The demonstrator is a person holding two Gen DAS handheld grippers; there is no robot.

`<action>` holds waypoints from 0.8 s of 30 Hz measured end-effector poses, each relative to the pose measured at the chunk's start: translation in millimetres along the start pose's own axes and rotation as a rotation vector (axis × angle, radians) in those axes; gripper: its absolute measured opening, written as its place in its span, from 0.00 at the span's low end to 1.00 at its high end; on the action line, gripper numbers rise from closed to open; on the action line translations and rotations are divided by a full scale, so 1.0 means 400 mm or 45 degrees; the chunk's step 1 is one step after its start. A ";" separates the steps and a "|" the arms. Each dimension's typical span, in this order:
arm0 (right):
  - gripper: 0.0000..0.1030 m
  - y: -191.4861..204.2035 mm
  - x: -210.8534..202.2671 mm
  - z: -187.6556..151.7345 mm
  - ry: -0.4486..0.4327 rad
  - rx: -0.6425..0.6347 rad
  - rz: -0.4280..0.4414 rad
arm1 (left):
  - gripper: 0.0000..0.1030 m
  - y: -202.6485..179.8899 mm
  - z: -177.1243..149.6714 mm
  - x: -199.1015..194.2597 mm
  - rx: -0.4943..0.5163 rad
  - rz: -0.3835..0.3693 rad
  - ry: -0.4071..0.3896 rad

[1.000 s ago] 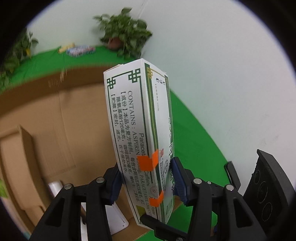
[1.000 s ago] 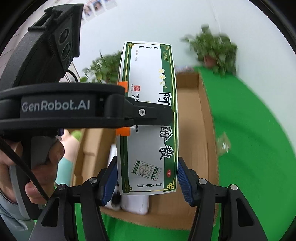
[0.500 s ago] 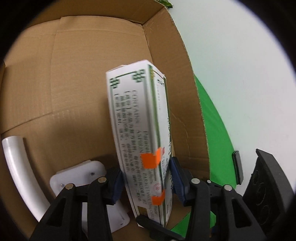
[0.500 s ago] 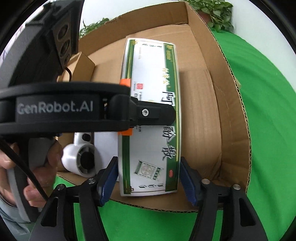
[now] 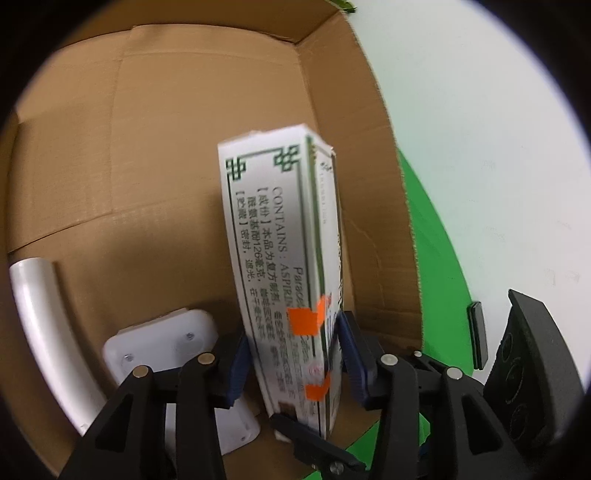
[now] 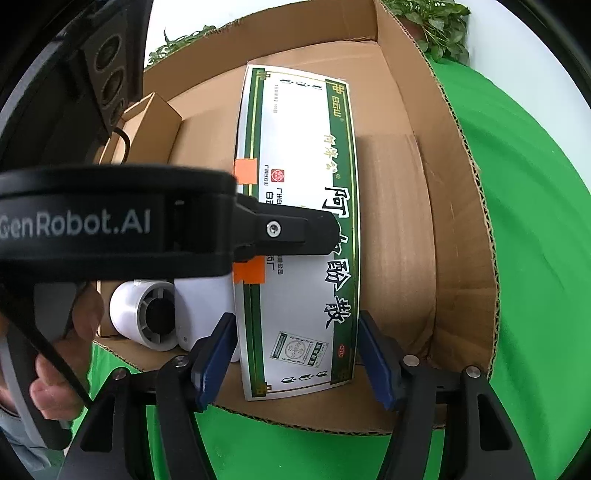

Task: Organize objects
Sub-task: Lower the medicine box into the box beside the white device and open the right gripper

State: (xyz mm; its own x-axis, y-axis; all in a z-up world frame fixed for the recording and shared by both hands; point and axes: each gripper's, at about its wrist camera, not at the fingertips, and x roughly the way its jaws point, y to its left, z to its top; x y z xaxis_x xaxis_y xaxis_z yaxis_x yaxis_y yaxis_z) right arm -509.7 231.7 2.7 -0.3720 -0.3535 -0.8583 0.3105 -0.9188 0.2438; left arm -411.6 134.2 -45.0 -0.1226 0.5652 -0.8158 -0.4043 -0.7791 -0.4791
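Observation:
A white and green medicine box [image 5: 284, 266] with orange tape marks sits inside the open brown cardboard box [image 5: 110, 155]. My left gripper [image 5: 293, 363] has its blue pads on both thin sides of the medicine box. In the right wrist view the medicine box [image 6: 299, 229] lies between my right gripper's [image 6: 295, 358] blue pads, which stand slightly apart from its edges. The left gripper's finger [image 6: 284, 230] crosses its face from the left. The cardboard box wall [image 6: 461, 236] rises on the right.
A white hair dryer [image 6: 155, 314] lies in the cardboard box left of the medicine box; its body [image 5: 162, 343] and white curved handle [image 5: 40, 332] show in the left wrist view. Green cloth [image 6: 535, 258] surrounds the box. A potted plant [image 6: 432, 22] stands behind. A hand [image 6: 55, 369] holds the left gripper.
Both grippers have carried the medicine box down from above the table into the cardboard box. The right gripper's pads have drawn slightly away from the box's edges.

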 end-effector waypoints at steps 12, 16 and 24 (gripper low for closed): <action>0.61 0.006 0.047 0.044 0.078 0.002 -0.145 | 0.42 0.017 -0.018 -0.149 0.069 0.183 -0.158; 0.65 0.016 0.051 0.056 0.085 -0.031 -0.161 | 0.42 0.022 -0.044 -0.188 0.074 0.170 -0.219; 0.65 0.026 0.016 0.088 0.035 -0.077 -0.134 | 0.42 0.025 -0.078 -0.254 0.076 0.208 -0.356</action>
State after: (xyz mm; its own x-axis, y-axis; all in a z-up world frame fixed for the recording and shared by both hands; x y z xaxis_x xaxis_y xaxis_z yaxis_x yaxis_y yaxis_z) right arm -539.6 213.9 15.7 -0.3817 -0.2503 -0.8898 0.3239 -0.9378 0.1249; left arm -375.0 60.8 22.9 -0.4308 0.4934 -0.7556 -0.4107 -0.8528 -0.3227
